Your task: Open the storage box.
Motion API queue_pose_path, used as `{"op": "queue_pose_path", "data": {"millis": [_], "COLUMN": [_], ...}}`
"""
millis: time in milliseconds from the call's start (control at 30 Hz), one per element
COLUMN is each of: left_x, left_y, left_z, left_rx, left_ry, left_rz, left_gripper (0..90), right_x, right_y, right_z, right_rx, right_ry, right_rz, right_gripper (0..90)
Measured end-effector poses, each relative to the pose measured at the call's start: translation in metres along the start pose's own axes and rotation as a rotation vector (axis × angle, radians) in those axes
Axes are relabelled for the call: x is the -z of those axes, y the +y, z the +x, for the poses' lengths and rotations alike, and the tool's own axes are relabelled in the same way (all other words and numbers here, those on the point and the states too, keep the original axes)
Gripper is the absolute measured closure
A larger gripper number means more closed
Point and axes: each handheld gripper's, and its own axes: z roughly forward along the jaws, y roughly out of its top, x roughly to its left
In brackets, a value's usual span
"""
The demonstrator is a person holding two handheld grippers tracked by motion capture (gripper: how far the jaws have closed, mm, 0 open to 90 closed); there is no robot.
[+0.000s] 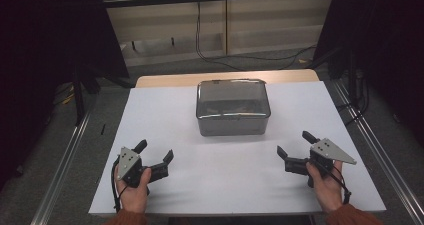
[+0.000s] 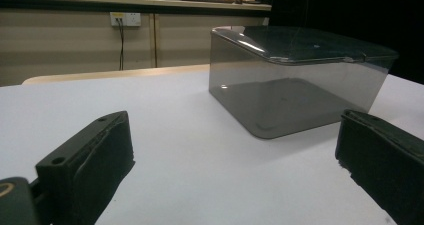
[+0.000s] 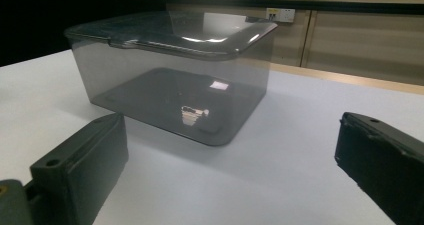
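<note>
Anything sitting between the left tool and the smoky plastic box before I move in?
Nothing: between the left tool and the box there is bare white tabletop, as the high view and the left gripper view both show.

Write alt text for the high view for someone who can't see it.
A smoky grey translucent plastic box with its lid on sits on a white table. Nearer the camera, two hands hold the left gripper and right gripper, jaws open, apart from the box.

Bare table (image 1: 165,115) lies open around the lidded box (image 1: 232,107), the one obstacle, standing mid-width toward the far edge.
</note>
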Motion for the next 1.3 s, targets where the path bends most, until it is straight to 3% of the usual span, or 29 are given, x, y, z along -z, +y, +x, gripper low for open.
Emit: {"op": "queue_pose_path", "data": {"millis": [133,667,867,933,1033,1133,1300], "left_x": [-0.001,-0.001,0.000,0.000,0.000,0.000,0.000], "left_y": [0.000,0.000,0.000,0.001,0.001,0.001,0.001], "left_z": [0.001,0.001,0.000,-0.001,0.000,0.000,-0.001], "left_rx": [0.012,0.024,0.055,0.033,0.040,0.022,0.004], "left_ry": [-0.004,-0.014,-0.030,-0.027,-0.020,-0.015,-0.007], "left_rz": [0.000,0.007,0.002,0.000,-0.003,0.002,-0.004], "left_gripper": [2.2,2.2,2.3,2.3,2.3,2.3,2.3], "right_x": [-0.005,-0.029,-0.036,-0.040,-0.043,-0.049,-0.055], "right_y": [0.003,0.019,0.028,0.030,0.032,0.036,0.042], "right_z": [0.004,0.023,0.029,0.032,0.036,0.040,0.046], "right_rx": [-0.019,0.016,0.008,0.011,0.020,0.057,0.058], "right_ry": [0.016,0.098,0.127,0.141,0.144,0.148,0.176], "right_rz": [-0.010,-0.030,-0.047,-0.049,-0.051,-0.049,-0.048], "right_gripper": [0.1,1.5,0.9,0.8,0.5,0.6,1.1]}}
